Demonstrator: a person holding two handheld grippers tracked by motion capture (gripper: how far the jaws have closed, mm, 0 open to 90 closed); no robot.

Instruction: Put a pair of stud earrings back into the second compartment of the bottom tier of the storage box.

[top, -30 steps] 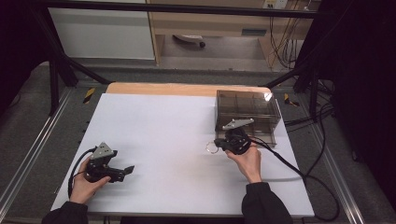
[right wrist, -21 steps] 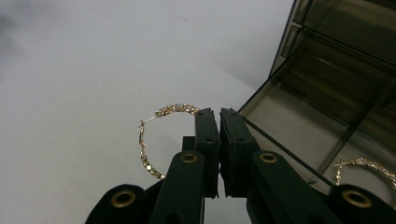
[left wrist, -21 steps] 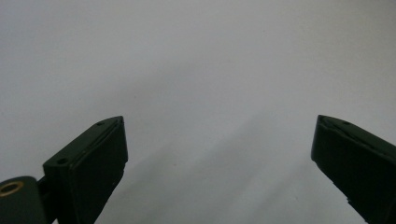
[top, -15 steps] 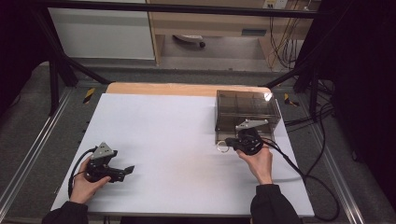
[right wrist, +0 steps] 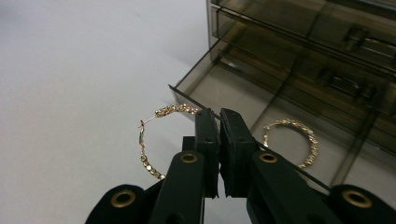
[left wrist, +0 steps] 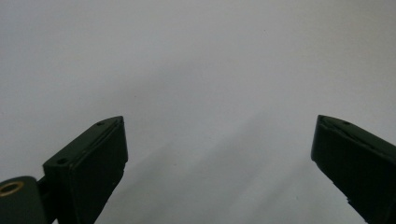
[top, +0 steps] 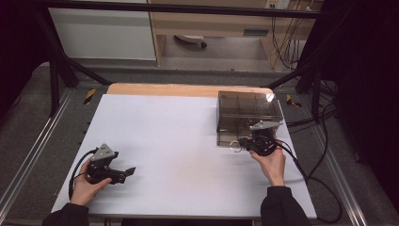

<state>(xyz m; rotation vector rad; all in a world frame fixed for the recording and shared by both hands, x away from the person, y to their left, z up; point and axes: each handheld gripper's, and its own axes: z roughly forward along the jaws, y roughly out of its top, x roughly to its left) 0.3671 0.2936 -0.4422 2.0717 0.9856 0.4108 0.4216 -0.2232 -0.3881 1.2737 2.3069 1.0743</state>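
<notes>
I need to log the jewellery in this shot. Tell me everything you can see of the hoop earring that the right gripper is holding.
The held hoop earring is a thin gold-coloured ring, apparently metal, set along its band with small sparkling stones or beads. A fine straight pin sticks out at its open top end. The right hand-held gripper is shut on its right side, holding it roughly upright just above the white table, beside the front corner of the open smoky plastic drawer. A second, similar hoop lies inside that drawer.

Two black grippers, left gripper [top: 128, 171] and right gripper [top: 241, 141], each with grey three-cornered plate [top: 104, 152] on top, black cable [top: 310, 175] trailing behind, brass rivets [right wrist: 188, 157] on the arms, flat black jaws, dark long sleeves [top: 282, 207]
</notes>
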